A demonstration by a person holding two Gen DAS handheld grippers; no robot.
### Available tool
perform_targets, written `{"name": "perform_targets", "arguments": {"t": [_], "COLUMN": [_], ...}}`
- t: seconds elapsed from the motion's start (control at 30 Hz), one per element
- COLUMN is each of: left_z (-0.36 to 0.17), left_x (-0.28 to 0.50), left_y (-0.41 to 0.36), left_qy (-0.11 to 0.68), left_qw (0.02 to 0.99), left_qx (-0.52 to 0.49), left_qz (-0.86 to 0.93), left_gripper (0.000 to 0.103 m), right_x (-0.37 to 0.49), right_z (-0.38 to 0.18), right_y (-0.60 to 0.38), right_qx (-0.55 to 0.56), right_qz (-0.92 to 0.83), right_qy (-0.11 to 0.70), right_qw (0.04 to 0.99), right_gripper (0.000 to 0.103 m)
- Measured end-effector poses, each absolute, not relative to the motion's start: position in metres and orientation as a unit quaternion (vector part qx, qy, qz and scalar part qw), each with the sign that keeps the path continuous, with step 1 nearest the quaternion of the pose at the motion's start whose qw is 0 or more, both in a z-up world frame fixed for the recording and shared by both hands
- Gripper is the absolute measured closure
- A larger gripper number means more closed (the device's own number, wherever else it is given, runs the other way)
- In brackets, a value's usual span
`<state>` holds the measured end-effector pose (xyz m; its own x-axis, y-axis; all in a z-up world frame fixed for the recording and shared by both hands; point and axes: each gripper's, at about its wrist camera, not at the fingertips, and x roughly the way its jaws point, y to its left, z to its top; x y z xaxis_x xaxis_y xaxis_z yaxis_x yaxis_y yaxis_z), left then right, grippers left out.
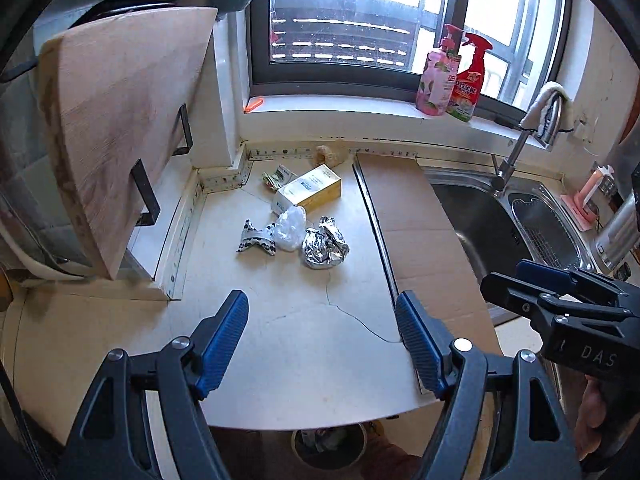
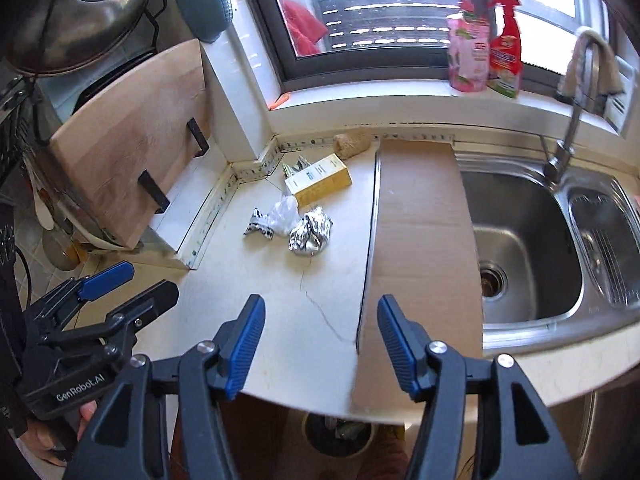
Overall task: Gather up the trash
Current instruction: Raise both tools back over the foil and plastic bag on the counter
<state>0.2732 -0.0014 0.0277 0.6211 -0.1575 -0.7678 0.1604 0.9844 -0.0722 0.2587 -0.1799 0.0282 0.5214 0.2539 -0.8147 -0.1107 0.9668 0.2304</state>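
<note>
Trash is mostly uncollected: foil ball [image 1: 325, 249], clear plastic wad [image 1: 290, 227], black-and-white wrapper [image 1: 257, 237], yellow box [image 1: 310, 193] and a small green packet [image 1: 277, 178] all sit clustered on the counter [image 1: 304, 344] toward the back corner, left of the cardboard sheet [image 1: 420, 232]. A bin [image 2: 339, 434] below the counter edge already has something in it, contents unclear. Left gripper [image 1: 322, 342] has jaws wide apart, nothing between them, hovering over bare counter well short of the pile. Right gripper [image 2: 320, 344] has jaws apart but narrower, also empty, above the cardboard's near edge, touching nothing.
</note>
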Motion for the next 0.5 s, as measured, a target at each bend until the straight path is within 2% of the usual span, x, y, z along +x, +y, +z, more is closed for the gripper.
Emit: {"name": "perform_targets", "arguments": {"t": [0.2, 0.37, 0.5], "left_z": [0.001, -0.034, -0.061], "left_x": [0.353, 0.409, 0.435], "left_y": [0.000, 0.005, 0.012], "left_qy": [0.448, 0.480, 0.508], "left_qw": [0.891, 0.876, 0.861], "left_qx": [-0.016, -0.024, -0.024], "left_qz": [-0.068, -0.042, -0.019], "left_gripper": [0.029, 0.037, 0.038], "right_x": [0.340, 0.401, 0.435], "right_z": [-0.004, -0.046, -0.085], "right_y": [-0.178, -0.171, -0.160], "right_qx": [0.080, 0.095, 0.108], "right_qz": [0.130, 0.153, 0.169], "right_qy": [0.516, 0.547, 0.578], "right_qw": [0.843, 0.818, 0.791], "right_gripper": [0.043, 0.043, 0.043]}}
